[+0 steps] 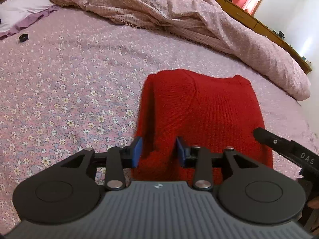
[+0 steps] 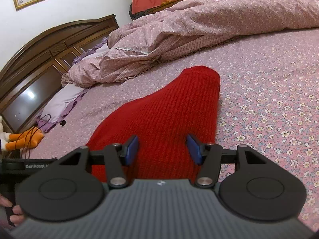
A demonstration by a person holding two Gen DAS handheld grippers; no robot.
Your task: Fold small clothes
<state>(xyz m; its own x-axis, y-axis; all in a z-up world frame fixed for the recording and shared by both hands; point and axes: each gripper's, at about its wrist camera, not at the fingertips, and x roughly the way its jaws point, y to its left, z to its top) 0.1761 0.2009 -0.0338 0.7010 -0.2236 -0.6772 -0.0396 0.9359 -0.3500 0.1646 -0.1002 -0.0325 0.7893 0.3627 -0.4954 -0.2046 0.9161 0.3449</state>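
A red knitted garment (image 1: pixel 207 115) lies folded into a narrow strip on the flowered pink bedsheet (image 1: pixel 59 91). My left gripper (image 1: pixel 159 152) is open, its blue pads (image 1: pixel 137 151) straddling the near left part of the garment, where the cloth rises between them. My right gripper (image 2: pixel 163 149) is open wider, its blue pads (image 2: pixel 194 151) either side of the near end of the same garment (image 2: pixel 165 111). The right gripper's black body (image 1: pixel 287 149) shows at the right edge of the left wrist view.
A rumpled pink quilt (image 1: pixel 179 14) lies along the far side of the bed. A lilac pillow (image 1: pixel 22 10) and a small black object (image 1: pixel 23 37) lie far left. A wooden headboard (image 2: pixel 39 47) and an orange soft toy (image 2: pixel 22 139) are at left in the right wrist view.
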